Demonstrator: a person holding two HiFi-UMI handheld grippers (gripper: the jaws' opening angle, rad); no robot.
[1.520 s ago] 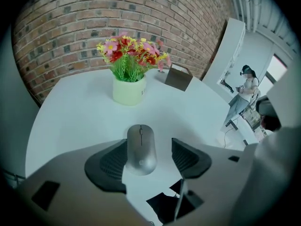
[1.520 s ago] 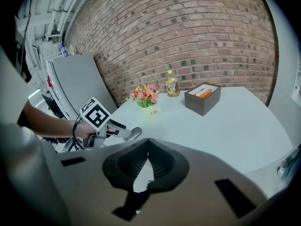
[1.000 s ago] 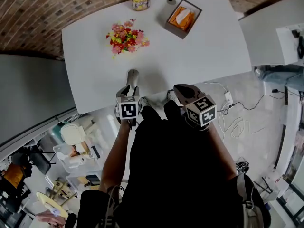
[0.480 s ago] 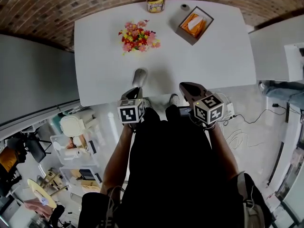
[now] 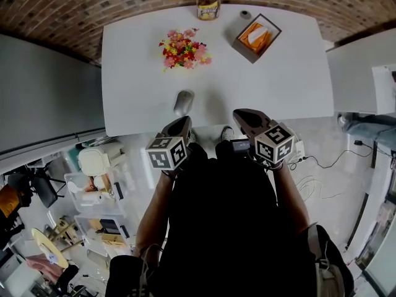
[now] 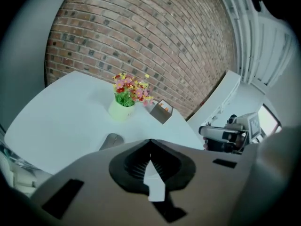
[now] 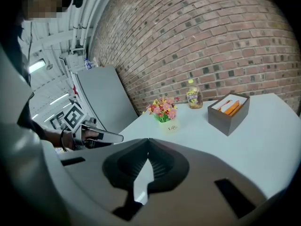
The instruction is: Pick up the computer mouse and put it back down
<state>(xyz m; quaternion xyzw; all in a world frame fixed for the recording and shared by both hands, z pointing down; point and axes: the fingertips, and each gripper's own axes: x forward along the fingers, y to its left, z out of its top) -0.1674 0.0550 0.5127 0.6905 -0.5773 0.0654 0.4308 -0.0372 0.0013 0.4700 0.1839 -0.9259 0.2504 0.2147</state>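
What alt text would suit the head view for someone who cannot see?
A grey computer mouse lies near the front edge of a white table; the left tool and right tool, both shut and empty, hover by that edge. Flowers, a bottle and a box stand farther back.

White table (image 5: 278, 73) before a red brick wall (image 5: 93, 5)

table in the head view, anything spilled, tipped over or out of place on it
Nothing stands out. The mouse lies flat near the near edge of the table, the flower pot and bottle stand upright, and the box with orange contents sits intact at the far side. No spill shows.
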